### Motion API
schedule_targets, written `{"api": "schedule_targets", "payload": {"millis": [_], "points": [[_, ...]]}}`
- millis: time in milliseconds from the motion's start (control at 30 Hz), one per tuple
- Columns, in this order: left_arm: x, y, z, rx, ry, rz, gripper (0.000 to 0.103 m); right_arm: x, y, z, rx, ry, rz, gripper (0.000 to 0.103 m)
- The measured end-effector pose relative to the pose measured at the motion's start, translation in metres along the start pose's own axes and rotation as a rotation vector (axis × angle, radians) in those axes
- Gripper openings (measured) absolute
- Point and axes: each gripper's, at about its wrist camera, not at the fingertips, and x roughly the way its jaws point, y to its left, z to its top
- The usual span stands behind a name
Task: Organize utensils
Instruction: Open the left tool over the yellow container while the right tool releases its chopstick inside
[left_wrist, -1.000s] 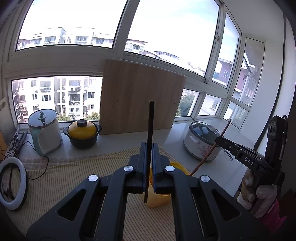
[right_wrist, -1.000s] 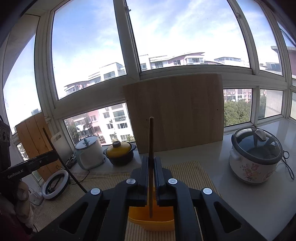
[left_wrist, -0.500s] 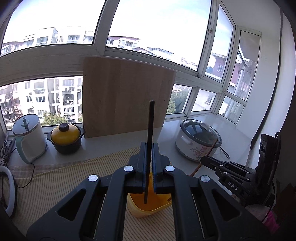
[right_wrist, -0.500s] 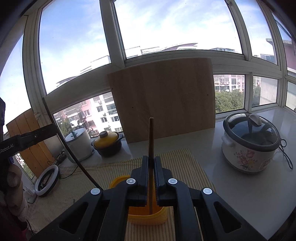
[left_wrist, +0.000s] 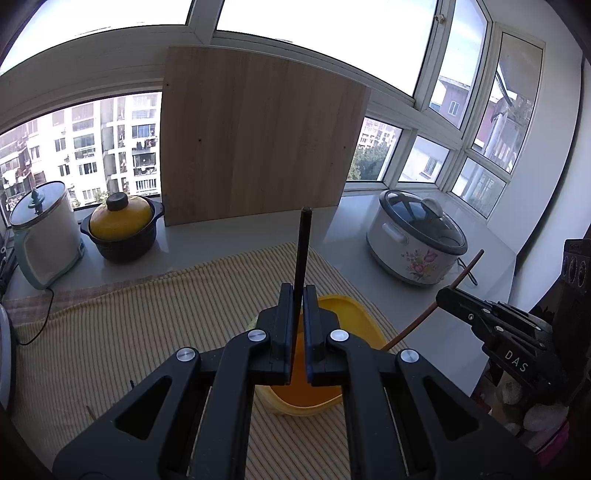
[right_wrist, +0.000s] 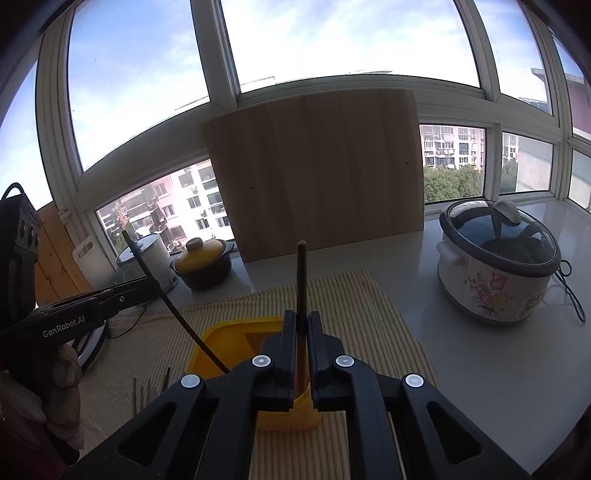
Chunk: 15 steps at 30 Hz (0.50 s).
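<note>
Left tool (left_wrist: 297, 295), black chopstick (left_wrist: 301, 251) clamped, above yellow holder (left_wrist: 354, 314).

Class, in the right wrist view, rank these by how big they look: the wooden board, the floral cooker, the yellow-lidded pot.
1. wooden board
2. floral cooker
3. yellow-lidded pot, though it stands farther off, so looks shrunken.

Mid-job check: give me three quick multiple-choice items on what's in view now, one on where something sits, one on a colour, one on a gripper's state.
1. Where does the yellow-lidded black pot stand?
A. on the striped mat
B. on the sill left of the wooden board
C. inside the container

2. What colour is the container below the grippers?
A. yellow
B. blue
C. white

3. How is the left gripper?
A. wide open
B. shut on a dark chopstick
C. shut, empty

Key: B, pot beside the board's left edge; A, rim and walls yellow; B, the stick stands clamped between the pads.
</note>
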Motion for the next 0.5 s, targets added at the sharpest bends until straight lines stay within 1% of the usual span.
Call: {"api": "schedule_targets", "payload": {"millis": [167,367,400,500], "points": [[0.005,-0.001,-0.009,0.013,0.017,0.017,0.003,0.006,0.003,-0.004,-0.008,0.020,-0.007,0.004],[0.005,0.003,-0.017,0.011,0.031,0.014,0.003,0.012,0.009,-0.007,-0.023,0.039,-0.022,0.004],[0.004,0.003,-0.018,0.013,0.030,0.017,0.003,0.012,0.010,-0.008,-0.025,0.040,-0.024,0.007],[0.000,0.006,-0.021,0.008,0.027,0.022,0.003,0.009,0.015,-0.009,-0.038,0.025,-0.040,0.033]]}}
